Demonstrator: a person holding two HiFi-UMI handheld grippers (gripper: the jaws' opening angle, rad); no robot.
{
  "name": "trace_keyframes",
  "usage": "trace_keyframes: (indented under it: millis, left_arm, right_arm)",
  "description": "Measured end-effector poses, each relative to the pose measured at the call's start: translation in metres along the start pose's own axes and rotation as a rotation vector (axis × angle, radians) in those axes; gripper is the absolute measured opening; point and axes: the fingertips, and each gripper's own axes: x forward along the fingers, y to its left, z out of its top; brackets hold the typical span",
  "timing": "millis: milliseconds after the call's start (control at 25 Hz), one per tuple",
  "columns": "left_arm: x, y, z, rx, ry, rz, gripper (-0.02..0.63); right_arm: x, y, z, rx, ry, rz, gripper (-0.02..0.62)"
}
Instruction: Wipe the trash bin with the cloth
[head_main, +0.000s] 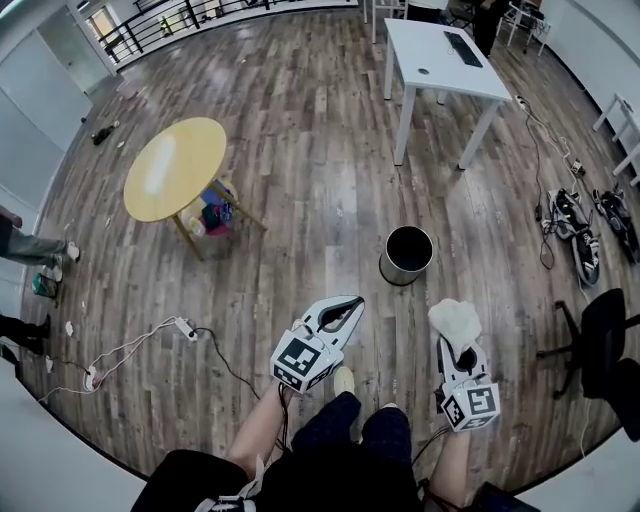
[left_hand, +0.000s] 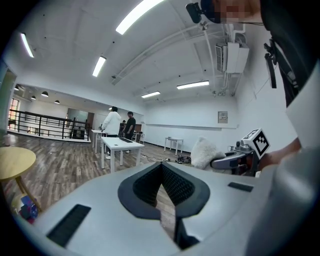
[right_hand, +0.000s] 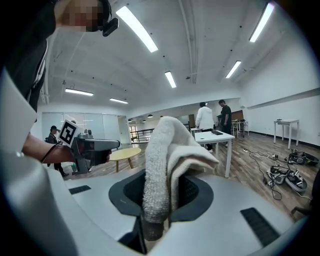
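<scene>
The trash bin (head_main: 407, 255), a small round metal can with a black inside, stands upright on the wood floor ahead of me. My right gripper (head_main: 459, 347) is shut on a white fluffy cloth (head_main: 454, 320), which bulges out past its tips below and right of the bin. In the right gripper view the cloth (right_hand: 166, 155) is folded over between the jaws. My left gripper (head_main: 354, 301) hangs below and left of the bin, shut with nothing in it. In the left gripper view its tips (left_hand: 161, 166) meet, and the cloth (left_hand: 202, 152) shows at the right. Neither gripper touches the bin.
A round yellow table (head_main: 175, 168) with coloured items under it stands at the left. A white table (head_main: 440, 55) is at the back. A black chair (head_main: 605, 330) and gear with cables (head_main: 575, 225) lie at the right, and a power strip (head_main: 185, 327) at the left.
</scene>
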Motion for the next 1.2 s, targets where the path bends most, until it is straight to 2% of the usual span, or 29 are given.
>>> trace_keyframes:
  millis: [280, 480, 840, 1040, 1200]
  left_arm:
    - [0.046, 0.042, -0.026, -0.006, -0.002, 0.032, 0.0]
    - [0.082, 0.057, -0.057, 0.044, -0.003, 0.048, 0.0]
    - [0.155, 0.089, -0.156, 0.055, -0.023, 0.099, 0.0]
    - [0.179, 0.101, -0.207, 0.036, -0.052, 0.12, 0.0]
    - [0.197, 0.112, -0.257, 0.05, -0.041, 0.117, 0.0]
  right_arm:
    - [0.047, -0.032, -0.025, -0.041, 0.046, 0.011, 0.083]
    - [0.087, -0.066, -0.058, -0.051, 0.058, 0.044, 0.083]
    - [0.168, -0.096, -0.142, -0.13, 0.057, 0.156, 0.083]
    - [0.195, -0.113, -0.209, -0.134, 0.077, 0.18, 0.083]
    - [0.214, -0.123, -0.251, -0.137, 0.056, 0.191, 0.083]
